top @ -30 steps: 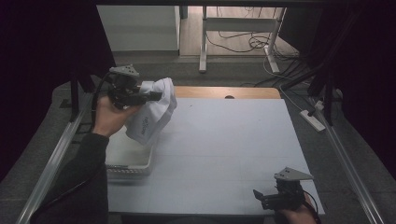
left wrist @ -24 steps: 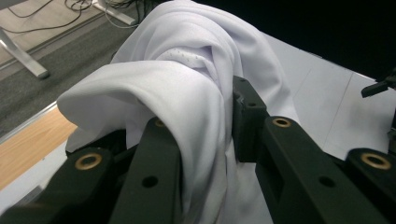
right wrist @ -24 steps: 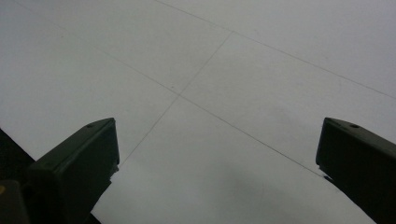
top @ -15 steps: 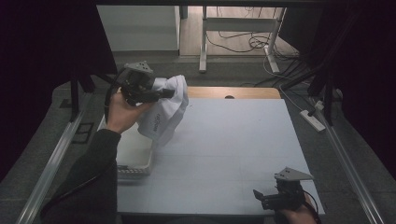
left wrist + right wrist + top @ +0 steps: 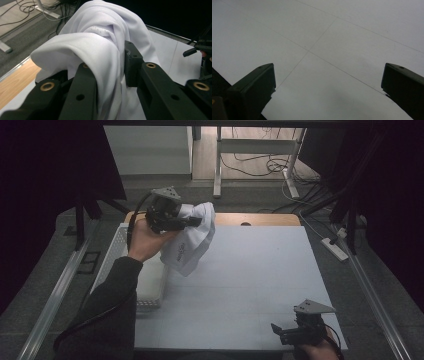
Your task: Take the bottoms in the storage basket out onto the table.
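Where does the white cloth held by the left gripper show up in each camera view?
High view: the white cloth hangs from the left gripper, upper left of centre, above the grey table's far left part.
Left gripper view: the cloth bulges up between the black jaws, centre frame.
Right gripper view: bare table surface between wide-open jaws.
Shared landmark: the grey table.
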